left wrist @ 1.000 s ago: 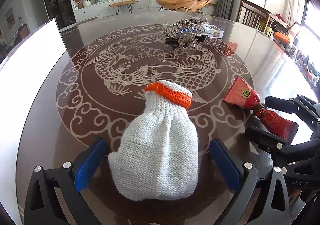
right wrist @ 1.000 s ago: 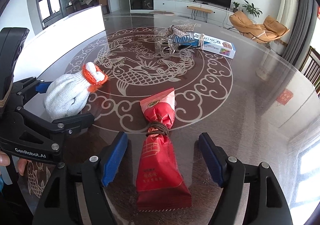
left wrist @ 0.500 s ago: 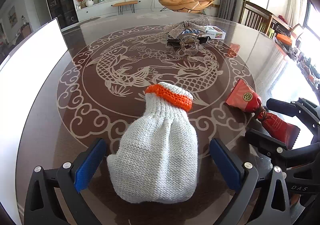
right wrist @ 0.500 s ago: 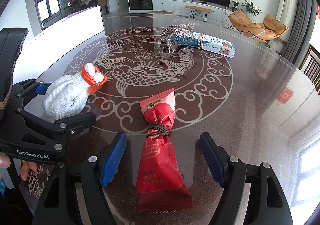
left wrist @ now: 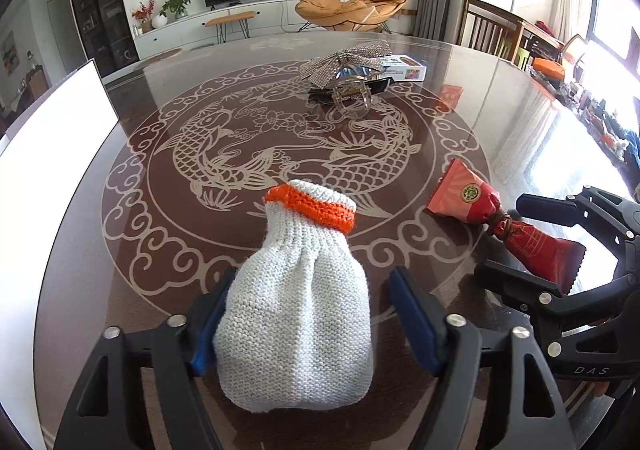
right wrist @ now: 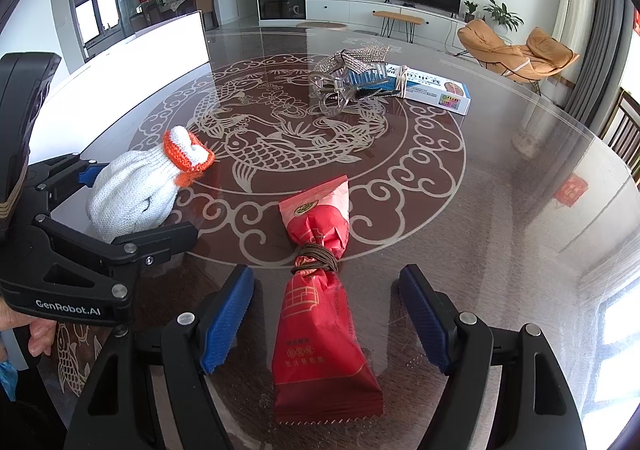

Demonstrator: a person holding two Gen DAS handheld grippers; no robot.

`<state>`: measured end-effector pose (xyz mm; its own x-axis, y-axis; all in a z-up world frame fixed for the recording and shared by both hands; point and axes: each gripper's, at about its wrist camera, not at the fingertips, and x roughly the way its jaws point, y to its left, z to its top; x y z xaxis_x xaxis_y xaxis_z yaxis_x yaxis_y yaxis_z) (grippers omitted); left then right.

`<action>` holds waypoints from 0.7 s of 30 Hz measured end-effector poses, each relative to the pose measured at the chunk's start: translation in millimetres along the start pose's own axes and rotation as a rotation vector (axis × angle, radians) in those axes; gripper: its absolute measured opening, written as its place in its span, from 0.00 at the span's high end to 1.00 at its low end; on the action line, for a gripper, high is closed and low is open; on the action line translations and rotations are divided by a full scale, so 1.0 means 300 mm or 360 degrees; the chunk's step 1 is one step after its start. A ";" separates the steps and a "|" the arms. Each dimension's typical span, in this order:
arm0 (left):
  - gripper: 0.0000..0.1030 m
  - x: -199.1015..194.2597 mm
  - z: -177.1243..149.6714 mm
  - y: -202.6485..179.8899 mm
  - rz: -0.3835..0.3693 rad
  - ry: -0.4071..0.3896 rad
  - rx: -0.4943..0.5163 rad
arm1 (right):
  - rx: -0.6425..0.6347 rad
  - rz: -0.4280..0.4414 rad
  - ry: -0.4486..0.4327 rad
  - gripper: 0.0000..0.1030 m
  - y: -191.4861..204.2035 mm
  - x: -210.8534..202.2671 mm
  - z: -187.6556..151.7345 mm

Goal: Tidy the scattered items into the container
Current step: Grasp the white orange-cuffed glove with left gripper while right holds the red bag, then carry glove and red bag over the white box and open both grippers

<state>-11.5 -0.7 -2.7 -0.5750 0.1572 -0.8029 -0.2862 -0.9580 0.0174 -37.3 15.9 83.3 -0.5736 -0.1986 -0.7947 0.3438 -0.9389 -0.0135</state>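
Left wrist view first. Looking straight down the left claw [left wrist: 312, 276] at a white knit glove [left wrist: 296, 322] with an orange cuff, lying on the dark table [left wrist: 100, 270] with the fish pattern. Just been closing in on that glove: left pad already against the knit, right pad just beside it with a sliver of tabletop showing between, so not clamped, no real grip. Off to the right, spotting the right claw [left wrist: 500, 238] with "DAS" readable on its body, straddling a red candy packet [left wrist: 468, 198] that carries a round green-and-gold seal. Farther back, got a clear hair clip [left wrist: 348, 98] in a small pile next to a white box [left wrist: 404, 68]; can't read the box print from here.

Right wrist view now. Staring down the right claw [right wrist: 326, 274], spread wide and released, with the red candy packet [right wrist: 320, 330] flat on the table between the pads and touching neither. Gold print on the wrapper, too small to read. Can read "GenRobot.AI" on the left claw [right wrist: 138, 198], which brackets the glove [right wrist: 120, 206], with a hand [right wrist: 38, 334] holding it at the frame edge. Same hair clip [right wrist: 340, 90] and box [right wrist: 436, 90] well apart at the back.
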 end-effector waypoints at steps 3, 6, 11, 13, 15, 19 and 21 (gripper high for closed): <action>0.68 -0.024 -0.012 -0.018 -0.0089 0.0012 -0.0021 | 0.0067 -0.0038 -0.0016 0.72 -0.010 -0.037 -0.027; 0.68 -0.048 -0.037 0.013 -0.0267 0.0023 -0.0204 | 0.0208 0.0026 -0.0004 0.77 -0.048 -0.071 -0.055; 0.68 -0.192 -0.084 0.006 -0.0408 -0.0048 -0.0291 | 0.0510 0.0259 -0.0119 0.77 -0.083 -0.182 -0.103; 0.68 -0.217 -0.097 -0.003 -0.0434 -0.0039 -0.0288 | 0.0537 0.0303 -0.0126 0.77 -0.055 -0.197 -0.114; 0.68 -0.228 -0.112 0.013 -0.0499 -0.0003 -0.0343 | 0.0581 0.0376 -0.0104 0.77 -0.029 -0.187 -0.123; 0.68 -0.317 -0.137 0.086 -0.0516 -0.0039 -0.0399 | 0.0557 0.0512 -0.0073 0.77 0.060 -0.188 -0.095; 0.68 -0.379 -0.154 0.153 -0.0480 -0.0073 -0.0426 | 0.0462 0.0553 -0.0054 0.77 0.128 -0.192 -0.058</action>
<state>76.0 -73.7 61.9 -0.5312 0.4454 -0.7207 -0.2408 -0.8950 -0.3756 21.8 -3.8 118.0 -0.4870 -0.5203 -0.7015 0.3002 -0.8540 0.4250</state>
